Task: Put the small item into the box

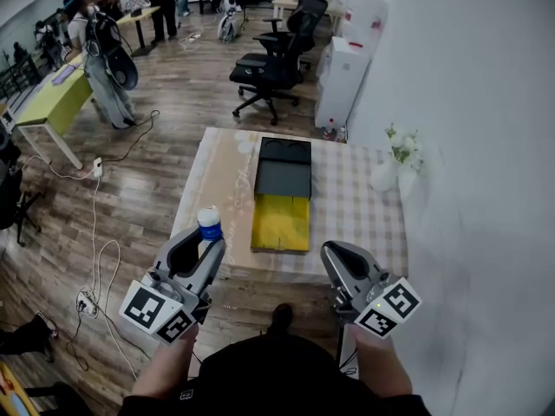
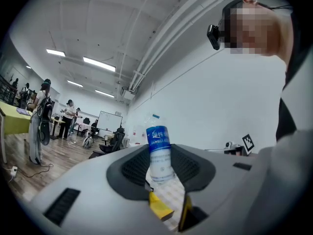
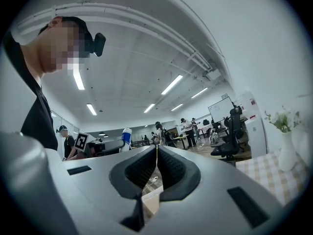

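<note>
A small water bottle (image 1: 209,224) with a blue cap and blue label stands upright between the jaws of my left gripper (image 1: 201,251), which is shut on it above the table's near left edge. In the left gripper view the bottle (image 2: 159,151) fills the gap of the left gripper (image 2: 160,166), both pads pressed on its sides. The open box (image 1: 280,224) lies mid-table to the right of the bottle, with a yellow inside and its black lid (image 1: 284,170) folded away. My right gripper (image 1: 334,256) hangs at the near right edge, and the right gripper (image 3: 156,153) has its jaws together on nothing.
The table (image 1: 364,219) wears a checked cloth. A white vase with flowers (image 1: 395,167) stands at its far right corner near the wall. Beyond are a black office chair (image 1: 273,63) and a white cabinet (image 1: 340,81). Cables (image 1: 100,258) lie on the floor at left.
</note>
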Available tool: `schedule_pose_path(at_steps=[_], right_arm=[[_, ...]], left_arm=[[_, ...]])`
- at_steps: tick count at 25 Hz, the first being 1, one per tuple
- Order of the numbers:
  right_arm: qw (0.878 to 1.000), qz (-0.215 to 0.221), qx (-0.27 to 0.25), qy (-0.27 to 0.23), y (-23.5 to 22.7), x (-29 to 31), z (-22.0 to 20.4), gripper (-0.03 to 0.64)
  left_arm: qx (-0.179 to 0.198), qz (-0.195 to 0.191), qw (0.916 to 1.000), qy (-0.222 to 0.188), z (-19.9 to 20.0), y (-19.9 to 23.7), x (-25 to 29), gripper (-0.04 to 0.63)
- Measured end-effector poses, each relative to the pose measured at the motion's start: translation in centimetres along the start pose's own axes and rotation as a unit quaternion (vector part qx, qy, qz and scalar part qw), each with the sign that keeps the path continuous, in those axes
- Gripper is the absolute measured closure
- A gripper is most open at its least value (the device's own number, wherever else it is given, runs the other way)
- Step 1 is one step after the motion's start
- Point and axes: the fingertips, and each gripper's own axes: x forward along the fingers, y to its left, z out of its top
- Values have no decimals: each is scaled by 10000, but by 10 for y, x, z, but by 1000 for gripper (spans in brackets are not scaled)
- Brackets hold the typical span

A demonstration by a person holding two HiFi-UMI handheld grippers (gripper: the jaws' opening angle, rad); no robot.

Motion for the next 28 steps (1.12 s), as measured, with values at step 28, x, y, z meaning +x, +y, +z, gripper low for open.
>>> schedule_pose_path(at_steps=[28], right_arm=[[9993, -80, 370, 56, -87, 27, -9, 580]], left_arm=[[62, -267, 9996, 112, -10, 19, 106, 456]])
